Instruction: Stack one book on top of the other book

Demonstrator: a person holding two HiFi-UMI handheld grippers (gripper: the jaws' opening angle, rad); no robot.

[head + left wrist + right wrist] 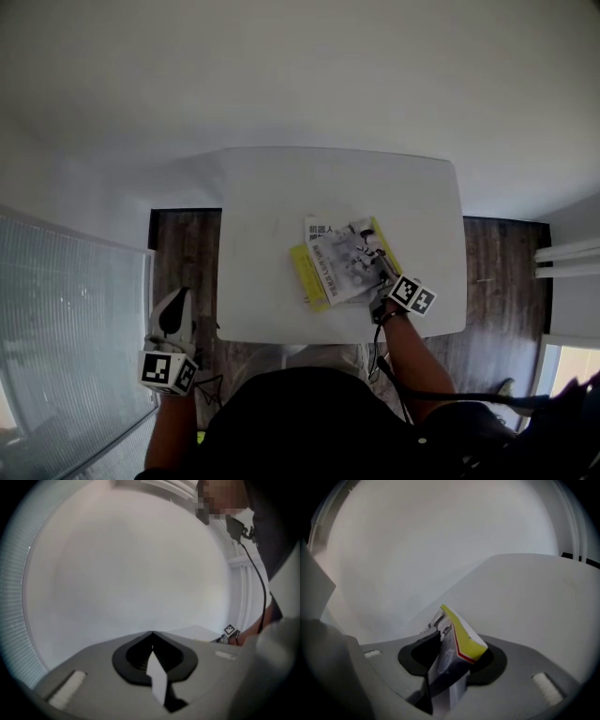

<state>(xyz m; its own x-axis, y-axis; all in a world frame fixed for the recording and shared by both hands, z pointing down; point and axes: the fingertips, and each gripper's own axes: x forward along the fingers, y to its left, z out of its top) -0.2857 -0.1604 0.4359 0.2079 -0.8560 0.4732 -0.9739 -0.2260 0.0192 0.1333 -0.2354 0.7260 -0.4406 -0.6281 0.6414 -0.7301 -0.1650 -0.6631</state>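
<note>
The white wall (300,66) is plain and smooth, and dark wood-grain planks make up the floor (187,253). On the floor stands the table (281,187), a matte white rectangle with rounded corners. To its left is a pale panel (66,319) with fine ribs across it.

Near the table's front edge, towards the right, lie the two books, already one on the other. The lower book (302,272) is flat with a bright yellow cover, and shows as a strip along the left side. The upper book (337,258) has a grey and white printed cover and lies skewed across it.

The right gripper (378,267), grey plastic with a marker cube, reaches onto the near right corner of the stack. Its jaws stand apart on either side of that corner, with grey printed cover, a yellow edge and white page ends between the dark pads. I see no squeeze on them.

The left gripper (175,305) hangs off the table's left side, above the floor and well apart from the books. Its jaws are closed together on nothing.
</note>
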